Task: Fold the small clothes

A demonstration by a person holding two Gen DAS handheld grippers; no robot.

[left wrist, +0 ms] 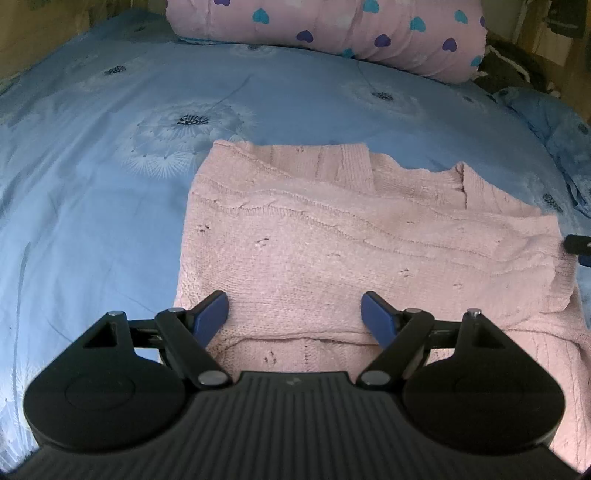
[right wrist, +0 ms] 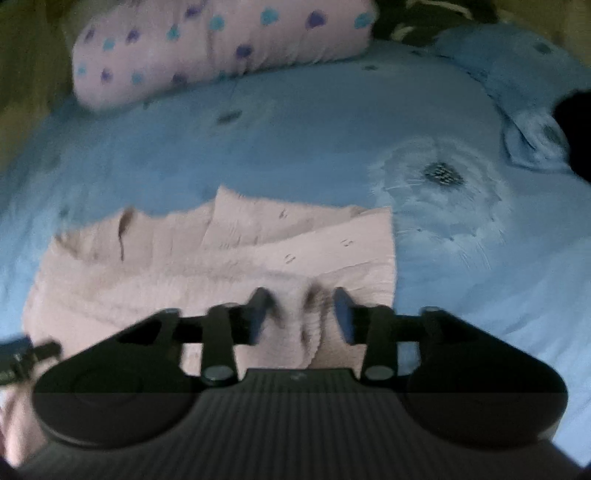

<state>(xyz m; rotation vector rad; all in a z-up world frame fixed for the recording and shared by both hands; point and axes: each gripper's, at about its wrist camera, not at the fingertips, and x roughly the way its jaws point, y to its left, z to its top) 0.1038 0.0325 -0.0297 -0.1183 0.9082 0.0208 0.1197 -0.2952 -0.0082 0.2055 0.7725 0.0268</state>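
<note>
A pink knitted sweater (left wrist: 332,240) lies folded flat on the blue bedsheet (left wrist: 110,166). My left gripper (left wrist: 295,314) hovers over its near edge, blue pads wide apart and pressing on nothing. The right wrist view is blurred. There my right gripper (right wrist: 302,312) stands over the sweater (right wrist: 221,266) near its right edge. Its jaws are partly apart, with a raised wrinkle of pink knit (right wrist: 312,299) between them that the pads do not appear to touch. A tip of the right gripper shows at the right edge of the left wrist view.
A pink bolster pillow (left wrist: 332,33) with blue and purple hearts lies across the far side of the bed. A crumpled blue cover (right wrist: 524,122) and dark items sit at the far right. Dandelion-print sheet surrounds the sweater on the left and right.
</note>
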